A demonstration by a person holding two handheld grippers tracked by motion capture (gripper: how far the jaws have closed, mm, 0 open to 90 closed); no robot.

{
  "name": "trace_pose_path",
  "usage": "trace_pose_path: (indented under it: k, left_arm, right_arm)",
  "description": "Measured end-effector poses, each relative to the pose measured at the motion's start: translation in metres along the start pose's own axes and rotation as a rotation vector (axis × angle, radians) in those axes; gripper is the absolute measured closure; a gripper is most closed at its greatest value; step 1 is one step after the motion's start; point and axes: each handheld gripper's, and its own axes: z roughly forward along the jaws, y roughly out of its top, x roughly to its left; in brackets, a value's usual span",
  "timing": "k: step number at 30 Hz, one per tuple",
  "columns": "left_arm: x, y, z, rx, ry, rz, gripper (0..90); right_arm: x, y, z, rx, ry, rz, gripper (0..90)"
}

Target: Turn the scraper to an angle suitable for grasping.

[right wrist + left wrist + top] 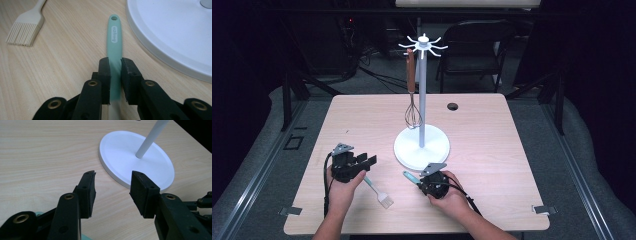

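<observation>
Lying flat, teal handle points away from right tongs.

A whisk hangs from the white stand on the desk; a folding chair (probably metal) stands beyond.
</observation>
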Motion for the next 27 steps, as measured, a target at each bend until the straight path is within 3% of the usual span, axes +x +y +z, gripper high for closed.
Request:
trace_pose_path:
  k: [18, 27]
  left_arm:
    - [-0.019, -0.013, 0.027, 0.101, -0.041, 0.084, 49.5]
    - [-0.022, -0.016, 0.032, 0.115, -0.062, 0.088, 47.6]
  right_arm:
    - [-0.006, -0.002, 0.000, -0.018, 0.045, 0.041, 78.6]
    - [-0.006, -0.002, -0.002, -0.027, 0.050, 0.028, 78.6]
